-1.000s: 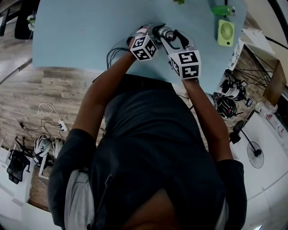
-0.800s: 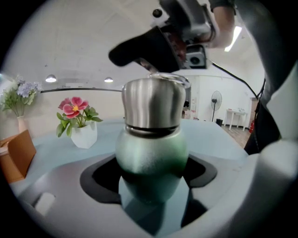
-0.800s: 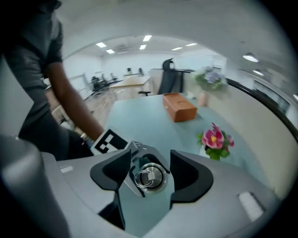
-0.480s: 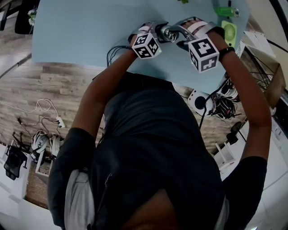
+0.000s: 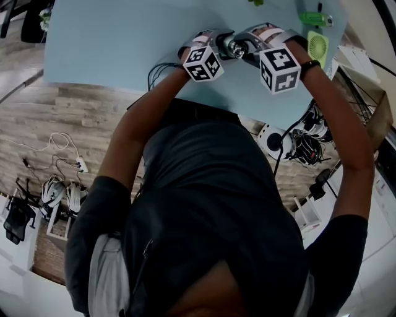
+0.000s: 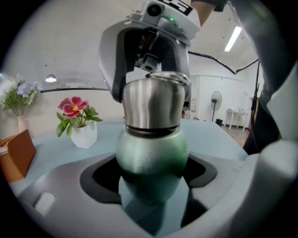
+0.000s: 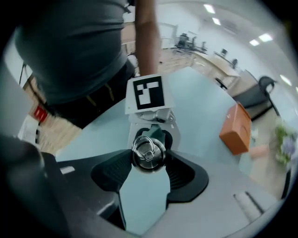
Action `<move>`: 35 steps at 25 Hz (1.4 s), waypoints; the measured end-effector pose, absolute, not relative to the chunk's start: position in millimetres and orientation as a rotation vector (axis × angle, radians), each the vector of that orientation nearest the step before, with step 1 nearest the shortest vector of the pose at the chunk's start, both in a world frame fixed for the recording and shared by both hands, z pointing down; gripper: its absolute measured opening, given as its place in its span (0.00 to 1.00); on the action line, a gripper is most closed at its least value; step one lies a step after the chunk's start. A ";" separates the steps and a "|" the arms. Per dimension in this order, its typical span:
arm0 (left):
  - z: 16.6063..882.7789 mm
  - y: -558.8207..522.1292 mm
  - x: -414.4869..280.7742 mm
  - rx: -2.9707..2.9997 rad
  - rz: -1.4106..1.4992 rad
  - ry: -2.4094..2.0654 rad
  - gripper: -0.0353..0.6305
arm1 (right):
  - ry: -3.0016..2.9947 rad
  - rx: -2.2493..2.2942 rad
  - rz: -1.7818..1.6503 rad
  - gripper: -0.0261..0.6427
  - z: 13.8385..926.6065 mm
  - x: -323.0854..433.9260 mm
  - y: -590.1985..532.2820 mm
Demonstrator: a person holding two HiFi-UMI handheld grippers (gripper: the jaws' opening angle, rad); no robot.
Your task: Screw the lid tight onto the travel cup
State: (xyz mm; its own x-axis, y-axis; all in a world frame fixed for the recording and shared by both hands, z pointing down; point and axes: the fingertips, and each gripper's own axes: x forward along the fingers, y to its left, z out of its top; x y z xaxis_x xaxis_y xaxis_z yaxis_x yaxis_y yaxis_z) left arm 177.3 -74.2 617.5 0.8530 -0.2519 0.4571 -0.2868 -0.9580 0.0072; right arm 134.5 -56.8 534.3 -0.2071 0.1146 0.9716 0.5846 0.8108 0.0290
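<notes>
The travel cup has a green body and a steel lid. It stands upright on the light blue table near its front edge. My left gripper is shut on the green body low down. From above, my right gripper is shut on the lid, one jaw on each side, with the lid's steel ring showing on top. In the head view the cup sits between the left gripper and the right gripper.
A small green fan and a green object lie at the table's far right. A white pot of pink flowers and an orange box stand farther back. The person's body is close to the table's front edge.
Over the last second the right gripper swung round the lid, its marker cube moving right and away from the body. The left gripper and the cup stayed put.
</notes>
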 end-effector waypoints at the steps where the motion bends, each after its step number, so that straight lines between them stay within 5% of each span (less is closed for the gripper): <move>1: 617.5 -73.9 177.9 2.952 0.711 -0.429 0.68 | -1.800 -0.458 -0.364 0.38 534.7 134.8 -57.9; 9: 616.1 -73.9 176.4 2.950 0.715 -0.448 0.68 | -2.091 0.712 0.527 0.38 526.5 134.3 -77.4; 14: 616.0 -74.7 175.7 2.948 0.710 -0.454 0.68 | -2.044 1.212 0.695 0.38 526.0 139.3 -79.7; 29: 617.6 -72.2 175.6 2.942 0.708 -0.452 0.68 | -2.041 1.193 0.698 0.38 528.3 138.9 -77.4; 35: 617.4 -73.4 176.9 2.940 0.700 -0.441 0.68 | -2.115 0.728 0.497 0.44 507.2 127.4 -82.9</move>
State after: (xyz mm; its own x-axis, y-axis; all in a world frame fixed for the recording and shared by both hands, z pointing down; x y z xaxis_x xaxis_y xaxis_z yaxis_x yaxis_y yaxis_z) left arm 176.9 -73.4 617.4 0.8536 -0.2573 0.4530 -0.2973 -0.9546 0.0179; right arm 127.4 -82.9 507.2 -0.4921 -0.3233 0.8083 -0.6498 0.7543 -0.0938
